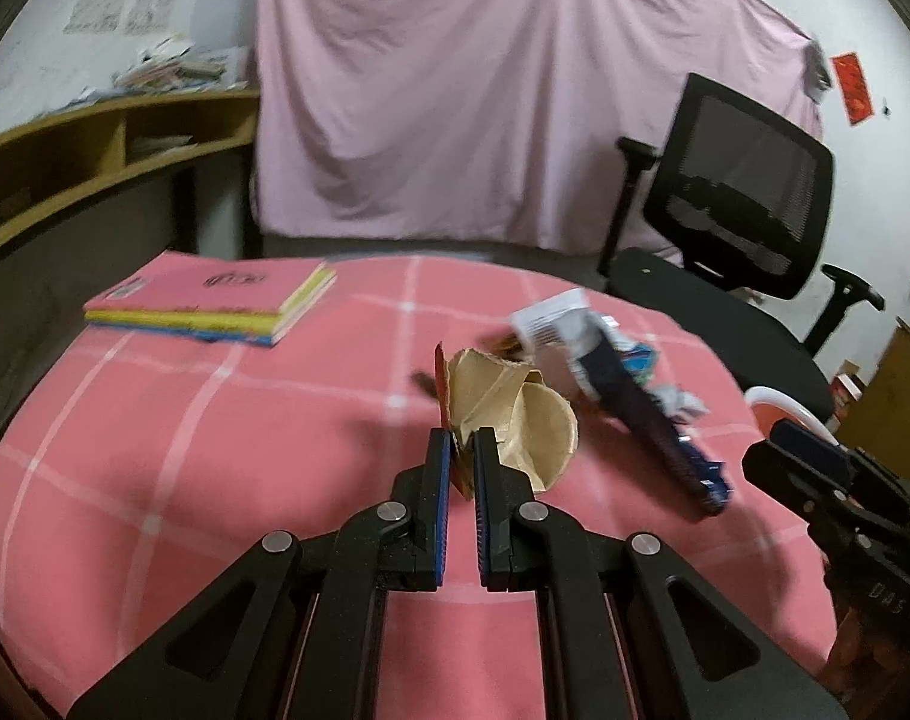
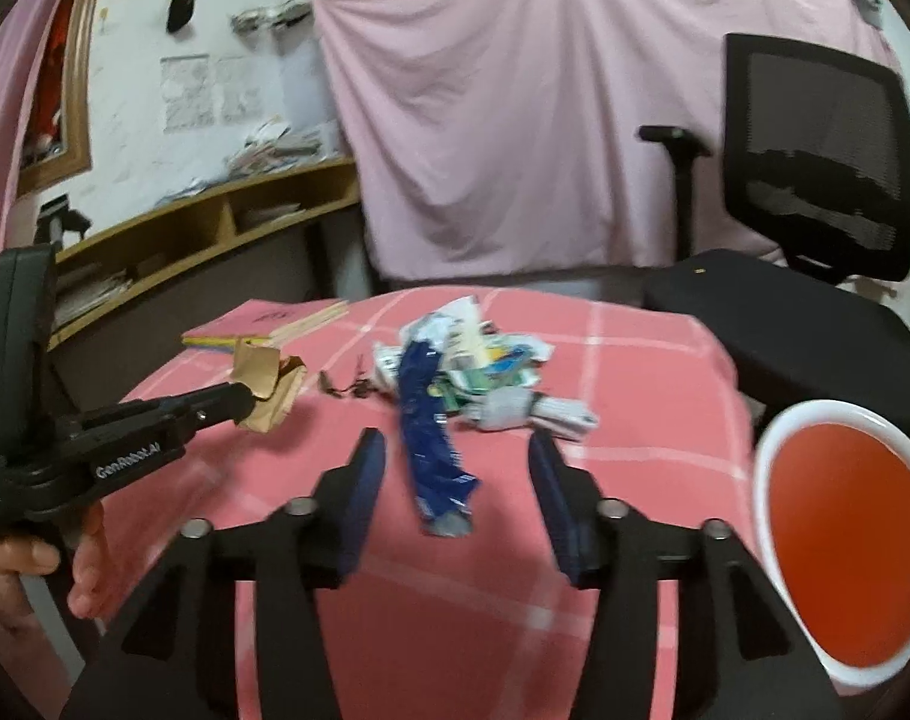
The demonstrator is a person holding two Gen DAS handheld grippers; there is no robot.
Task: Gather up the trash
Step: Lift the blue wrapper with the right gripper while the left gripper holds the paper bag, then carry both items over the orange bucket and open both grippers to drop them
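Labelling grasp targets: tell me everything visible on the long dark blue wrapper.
The dark blue wrapper is a long, narrow, crinkled packet, glossy like plastic film, with small white print and a torn, lighter end nearest the right tool. It lies flat on the pink checked cloth, lengthwise between that tool's open fingers, untouched by them. Its far end reaches into the pile of crumpled wrappers; whether it overlaps them is unclear.

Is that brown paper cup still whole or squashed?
Squashed. The paper cup is torn and crumpled, pinched in the left gripper above the table.
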